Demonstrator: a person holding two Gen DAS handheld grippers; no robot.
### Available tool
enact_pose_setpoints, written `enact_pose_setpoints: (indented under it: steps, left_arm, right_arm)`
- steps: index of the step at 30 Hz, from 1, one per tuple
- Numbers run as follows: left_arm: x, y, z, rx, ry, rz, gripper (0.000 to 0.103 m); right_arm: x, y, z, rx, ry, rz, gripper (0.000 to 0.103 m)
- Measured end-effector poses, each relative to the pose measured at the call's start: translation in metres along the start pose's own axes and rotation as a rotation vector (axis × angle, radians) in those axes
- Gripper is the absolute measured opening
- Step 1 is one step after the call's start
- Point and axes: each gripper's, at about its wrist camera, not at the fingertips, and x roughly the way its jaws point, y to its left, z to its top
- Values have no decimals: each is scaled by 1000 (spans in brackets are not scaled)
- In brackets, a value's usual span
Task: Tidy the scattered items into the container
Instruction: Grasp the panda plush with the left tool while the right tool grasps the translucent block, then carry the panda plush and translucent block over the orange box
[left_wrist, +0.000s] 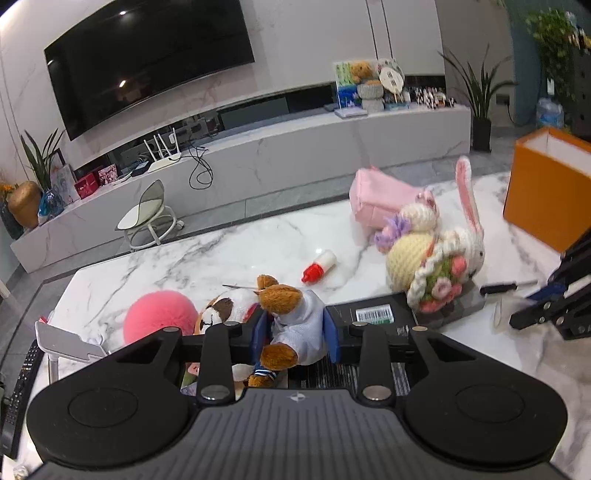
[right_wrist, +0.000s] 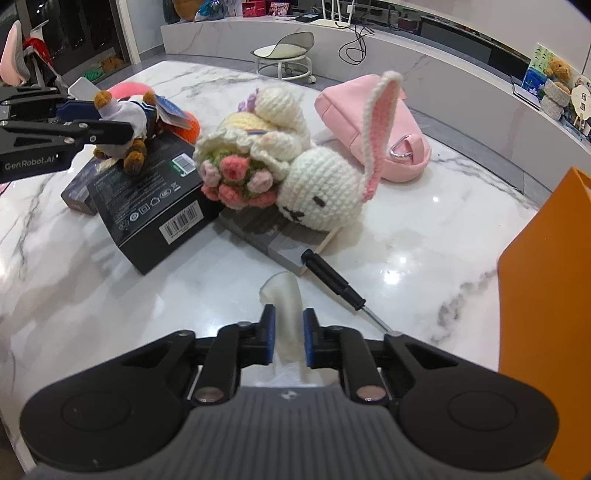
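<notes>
The marble desk (right_wrist: 424, 258) carries everything, and the crocheted rabbit (right_wrist: 321, 192) with its flower bouquet makes a fair landmark near the middle. The orange container (right_wrist: 546, 295) stands open to the rabbit's right at the desk edge. Behind the rabbit lies a pink pouch (right_wrist: 373, 122). To its left sits a black box (right_wrist: 147, 206), and on that box lies a small teddy bear in a white shirt (left_wrist: 295, 325) — the left gripper (left_wrist: 295, 334) has its fingers closed against the bear's body on both sides, pinching it. In front of the rabbit lies a black-handled screwdriver (right_wrist: 332, 277). Just beside the screwdriver's left, a small translucent whitish piece (right_wrist: 286, 306) stands between the right gripper (right_wrist: 289, 336) fingers, which are pressed in on it — held.
</notes>
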Motion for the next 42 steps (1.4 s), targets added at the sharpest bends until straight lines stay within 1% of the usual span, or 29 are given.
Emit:
enact_pose_setpoints:
  steps: [2, 5, 11, 14, 19, 24, 30, 35, 42]
  left_arm:
    - [-4, 5, 2, -25, -16, -9, 37]
    - [-10, 10, 6, -49, -34, -20, 36]
    - [-29, 18, 15, -60, -77, -10, 36]
    - [-46, 25, 25, -76, -114, 10, 36]
    - [-73, 30, 41, -106, -163, 29, 36]
    - [-98, 10, 65, -66, -220, 24, 36]
    - [-121, -27, 98, -1, -296, -9, 36]
    - [-134, -64, 124, 57, -358, -54, 36]
    - [-138, -129, 157, 141, -423, -157, 36]
  right_arm:
    - [-3, -1, 1, 4, -6, -3, 9]
    - [-11, -3, 3, 13, -25, -2, 9]
    - [-34, -12, 10, 51, -88, 5, 9]
    - [-50, -21, 14, 87, -135, 13, 9]
    - [-87, -39, 24, 162, -248, 16, 9]
    - [-127, -58, 24, 229, -361, 11, 9]
    - [-163, -85, 5, 294, -432, -32, 9]
    - [-197, -116, -17, 373, -497, -80, 9]
    - [-235, -160, -54, 506, -565, -162, 9]
